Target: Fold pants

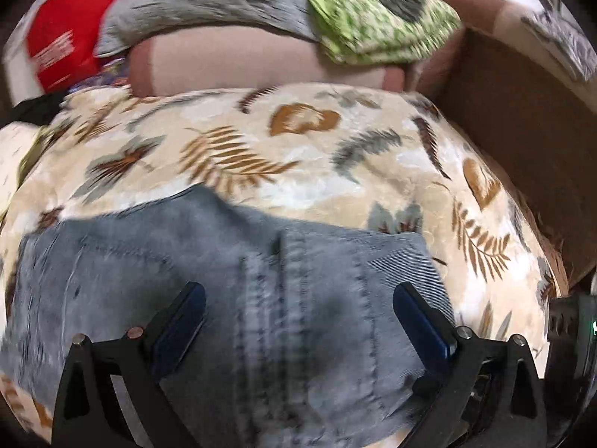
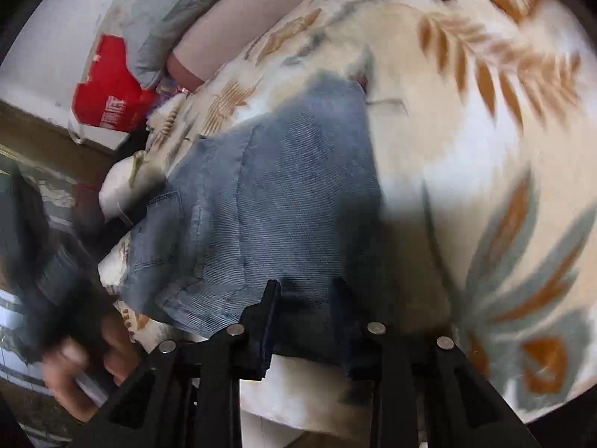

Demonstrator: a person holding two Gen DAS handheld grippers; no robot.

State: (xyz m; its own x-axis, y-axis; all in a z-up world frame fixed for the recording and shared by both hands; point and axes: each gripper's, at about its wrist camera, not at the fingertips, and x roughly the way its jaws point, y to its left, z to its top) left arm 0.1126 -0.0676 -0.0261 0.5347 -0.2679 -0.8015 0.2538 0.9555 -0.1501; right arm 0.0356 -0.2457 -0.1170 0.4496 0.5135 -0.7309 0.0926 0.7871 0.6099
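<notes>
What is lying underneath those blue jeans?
The jeans rest on a cream leaf-print blanket, which shows all around them. Whatever lies beneath the jeans' middle or inside their fold is covered.

Left wrist camera sits low and close over blue denim pants [image 1: 231, 283], looks forward across cream leaf-print blanket [image 1: 298, 156] toward grey pillow [image 1: 209, 3] and red bag [image 1: 71, 30]. Right wrist camera looks from other side, tilted, very near same pants [image 2: 283, 194]. Both views share pants, blanket [image 2: 466, 119], pillow [image 2: 160, 7], red bag [image 2: 108, 97]. Both blurry.
</notes>
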